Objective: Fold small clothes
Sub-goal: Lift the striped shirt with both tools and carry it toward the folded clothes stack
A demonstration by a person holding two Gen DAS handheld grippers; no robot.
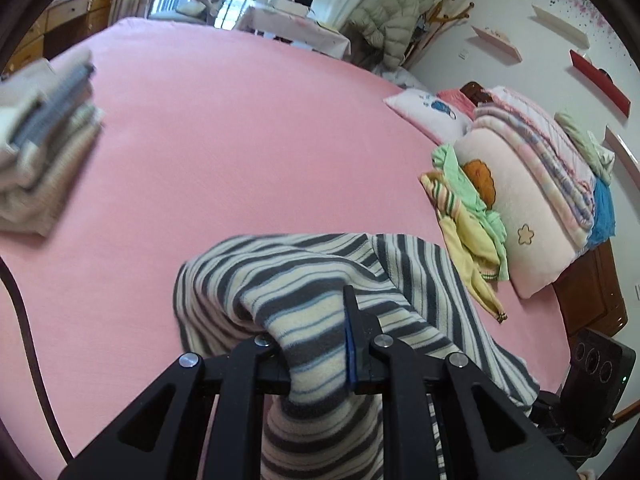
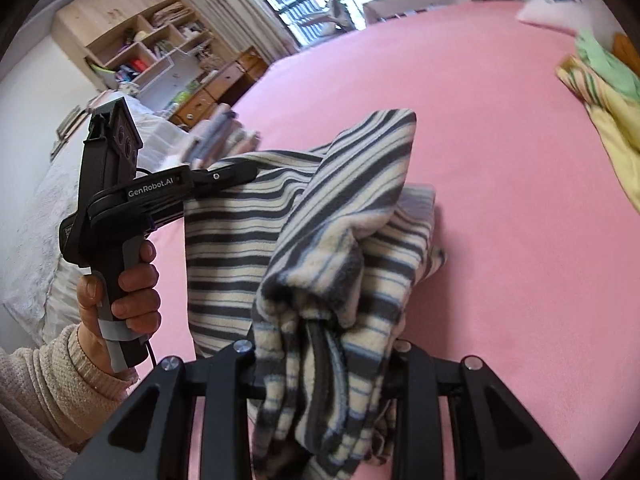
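A grey-and-cream striped fleece garment (image 1: 304, 268) hangs lifted above the pink bed sheet (image 1: 240, 140). My left gripper (image 1: 316, 320) is shut on one edge of it; the blue pad of one finger (image 1: 351, 340) shows and cloth covers the other finger. In the right wrist view my right gripper (image 2: 320, 344) is shut on a thick bunch of the same striped garment (image 2: 320, 208), which hides its fingertips. To the left there, a hand (image 2: 120, 280) in a cream knit sleeve holds the left gripper (image 2: 236, 174), clamped on the garment's far edge.
A stack of folded clothes (image 1: 44, 140) lies at the bed's left side. Unfolded yellow and green clothes (image 1: 468, 216) rest against pillows and folded blankets (image 1: 532, 184) on the right. A wooden shelf unit (image 2: 140, 48) and drawers stand beyond the bed.
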